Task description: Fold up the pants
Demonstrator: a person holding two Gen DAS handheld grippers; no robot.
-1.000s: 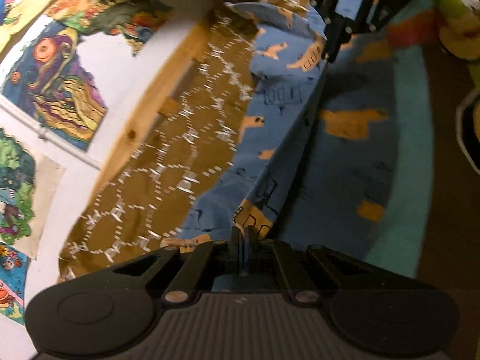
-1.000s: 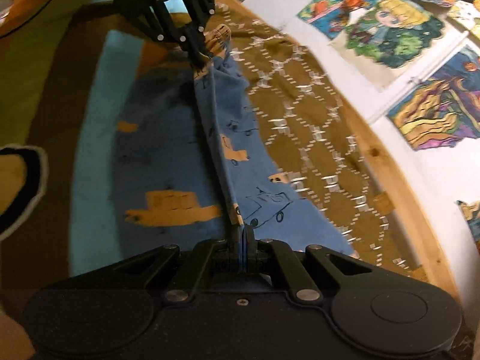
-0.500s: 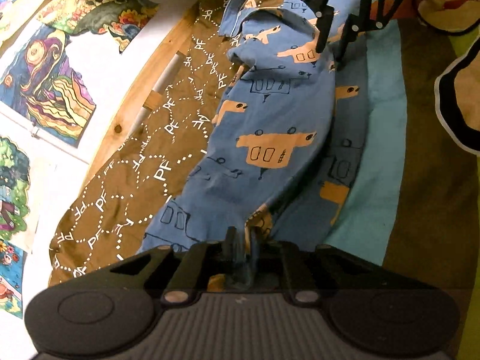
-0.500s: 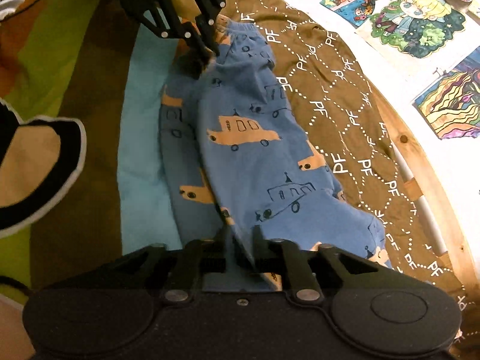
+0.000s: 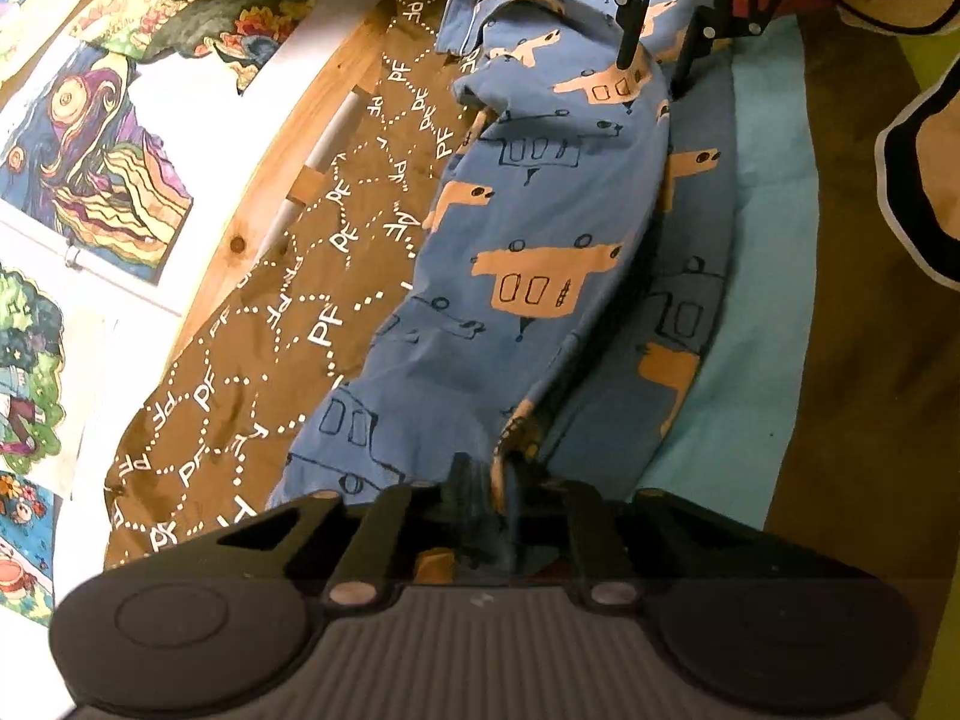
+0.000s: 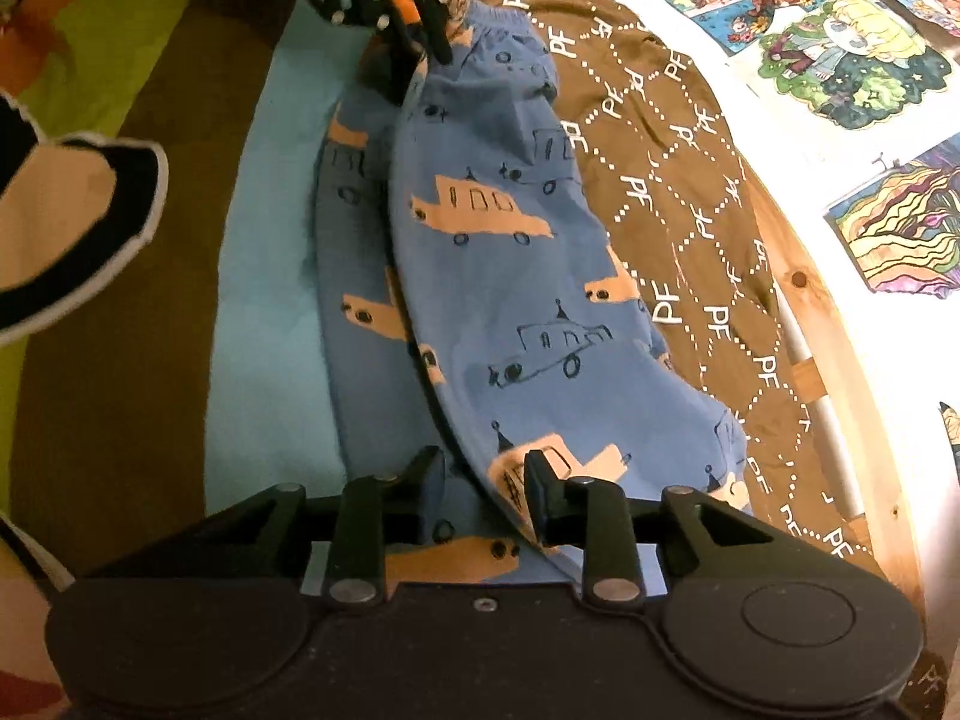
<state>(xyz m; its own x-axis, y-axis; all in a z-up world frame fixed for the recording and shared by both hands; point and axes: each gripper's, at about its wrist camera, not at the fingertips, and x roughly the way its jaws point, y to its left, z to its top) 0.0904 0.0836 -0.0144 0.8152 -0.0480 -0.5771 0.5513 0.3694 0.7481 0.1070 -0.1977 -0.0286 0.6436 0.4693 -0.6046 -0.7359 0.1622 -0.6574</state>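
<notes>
Blue pants [image 5: 528,252] printed with orange and outlined cars lie lengthwise on the bed, one leg folded over the other; they also show in the right wrist view [image 6: 510,276]. My left gripper [image 5: 486,480] sits at one end, its fingers slightly apart with cloth between them. My right gripper [image 6: 483,480] is at the other end, open, with the fabric lying loose between its fingers. Each gripper shows at the far end in the other's view: the right gripper [image 5: 657,69] and the left gripper [image 6: 420,69].
The pants rest on a brown blanket [image 5: 288,324] with white dotted "PF" pattern and a striped blanket [image 5: 774,276] of light blue, brown and green. A wooden bed rail [image 6: 804,300] and a wall with drawings [image 6: 840,42] run alongside. A black-and-tan plush shape [image 6: 66,228] lies nearby.
The pants were held stretched and lifted between both grippers; they now lie on the bed with one leg over the other. Both grippers have opened and the cloth has gone slack.
</notes>
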